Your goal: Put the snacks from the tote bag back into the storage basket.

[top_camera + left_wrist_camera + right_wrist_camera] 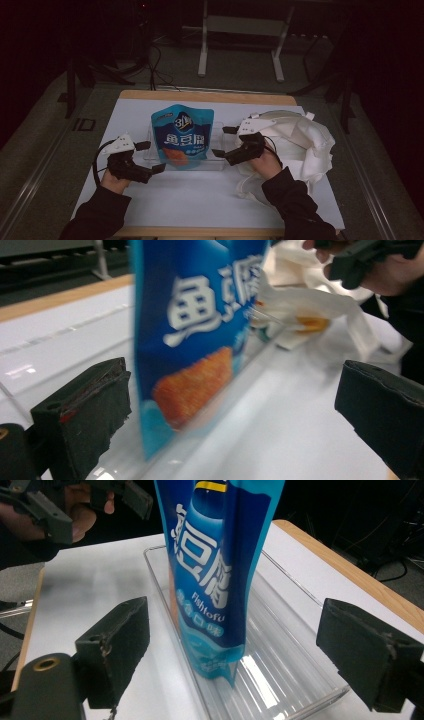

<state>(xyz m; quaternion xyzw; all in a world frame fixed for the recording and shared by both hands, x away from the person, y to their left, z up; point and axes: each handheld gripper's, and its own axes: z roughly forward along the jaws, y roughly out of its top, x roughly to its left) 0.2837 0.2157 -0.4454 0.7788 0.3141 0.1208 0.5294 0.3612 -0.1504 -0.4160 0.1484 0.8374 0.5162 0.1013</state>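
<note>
- left gripper (154,156) sits at the lower-left corner of the blue snack bag (182,136); jaws spread wide and holding nothing — in the left gripper view the bag's edge sits between them but touches neither; I'd guess a sloppy squeeze here just catches the thin side seam and folds the bag over instead of lifting it
- the bag itself stands upright in the clear plastic tray (216,159), roughly mid-table on the white table top (200,200); it's tall and floppy-looking with a narrow foot, so any sideways nudge from either side could tip it flat into the tray or out over the low wall
- the tray looks light and slick — if a jaw hooks its rim while going for the bag, the whole thing probably slides or flips and takes the bag with it
- right gripper (223,141) is at the bag's right edge, also wide open and empty; from the right gripper view the bag stands edge-on between the jaws; if both sides push at once the pouch may buckle in the middle
- white tote bag (305,137) lies slumped just behind the right hand; its loose straps are close enough to snag a jaw or the cable on any pull-back
</note>
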